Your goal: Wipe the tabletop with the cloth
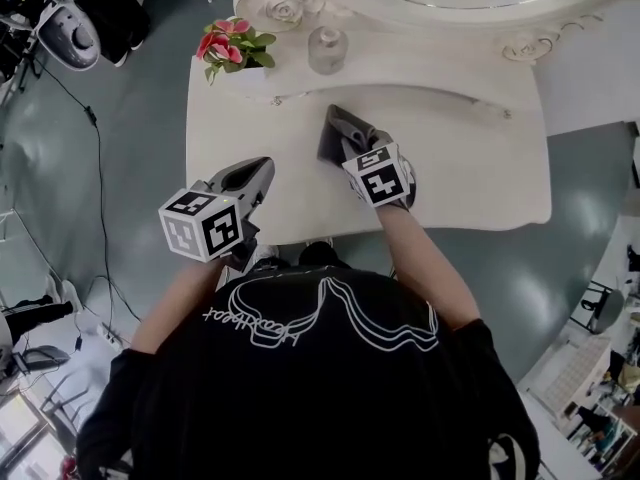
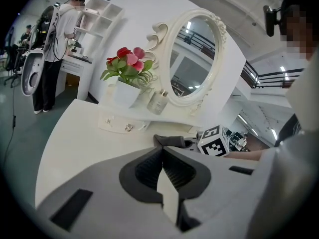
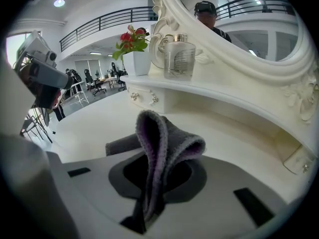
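Note:
A dark grey cloth lies bunched on the white tabletop near its middle, below the raised shelf. My right gripper is shut on the cloth; in the right gripper view the folded cloth sticks up from between the jaws. My left gripper hovers over the table's front left part with its jaws shut and nothing between them. From the left gripper view the cloth and the right gripper's marker cube show ahead.
A white pot of pink flowers and a glass bottle stand on the raised shelf under an oval mirror. Small drawer knobs sit in the shelf front. A person stands at shelves far left. Cables cross the floor.

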Demonstrator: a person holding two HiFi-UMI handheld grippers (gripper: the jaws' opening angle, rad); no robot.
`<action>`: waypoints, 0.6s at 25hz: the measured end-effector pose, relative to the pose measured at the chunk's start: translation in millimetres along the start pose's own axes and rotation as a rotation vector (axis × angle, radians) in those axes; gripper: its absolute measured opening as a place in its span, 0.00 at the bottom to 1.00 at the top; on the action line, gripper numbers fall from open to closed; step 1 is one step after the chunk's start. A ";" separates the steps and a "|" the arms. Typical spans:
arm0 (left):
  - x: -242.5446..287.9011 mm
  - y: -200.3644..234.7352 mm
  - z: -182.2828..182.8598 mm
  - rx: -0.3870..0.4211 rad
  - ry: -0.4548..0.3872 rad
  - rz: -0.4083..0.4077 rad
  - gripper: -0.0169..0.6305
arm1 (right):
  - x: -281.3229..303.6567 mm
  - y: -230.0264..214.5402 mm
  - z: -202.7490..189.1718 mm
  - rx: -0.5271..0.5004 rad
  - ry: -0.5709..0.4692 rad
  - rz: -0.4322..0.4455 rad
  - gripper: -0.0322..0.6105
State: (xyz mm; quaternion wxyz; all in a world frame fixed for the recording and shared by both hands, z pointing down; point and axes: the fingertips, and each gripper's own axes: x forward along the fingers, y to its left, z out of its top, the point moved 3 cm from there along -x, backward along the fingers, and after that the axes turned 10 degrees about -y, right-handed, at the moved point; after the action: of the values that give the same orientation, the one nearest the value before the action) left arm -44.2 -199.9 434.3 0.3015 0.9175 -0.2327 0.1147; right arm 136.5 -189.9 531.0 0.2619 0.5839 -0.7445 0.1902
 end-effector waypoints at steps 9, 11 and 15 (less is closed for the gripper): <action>18.4 -14.0 -3.8 0.014 0.017 -0.037 0.03 | -14.6 -24.8 -12.6 0.004 0.019 -0.044 0.13; 20.7 -12.5 -5.0 0.016 0.031 -0.056 0.03 | -15.6 -24.9 -12.8 0.005 0.026 -0.055 0.13; 24.1 -7.7 -6.0 0.025 0.050 -0.082 0.03 | -15.6 -26.8 -12.5 0.006 0.028 -0.075 0.13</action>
State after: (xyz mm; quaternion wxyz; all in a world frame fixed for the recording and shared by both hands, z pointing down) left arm -20.0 -199.4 443.6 0.3003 0.9268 -0.1859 0.1279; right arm 167.4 -177.1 530.7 0.2774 0.6096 -0.7177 0.1904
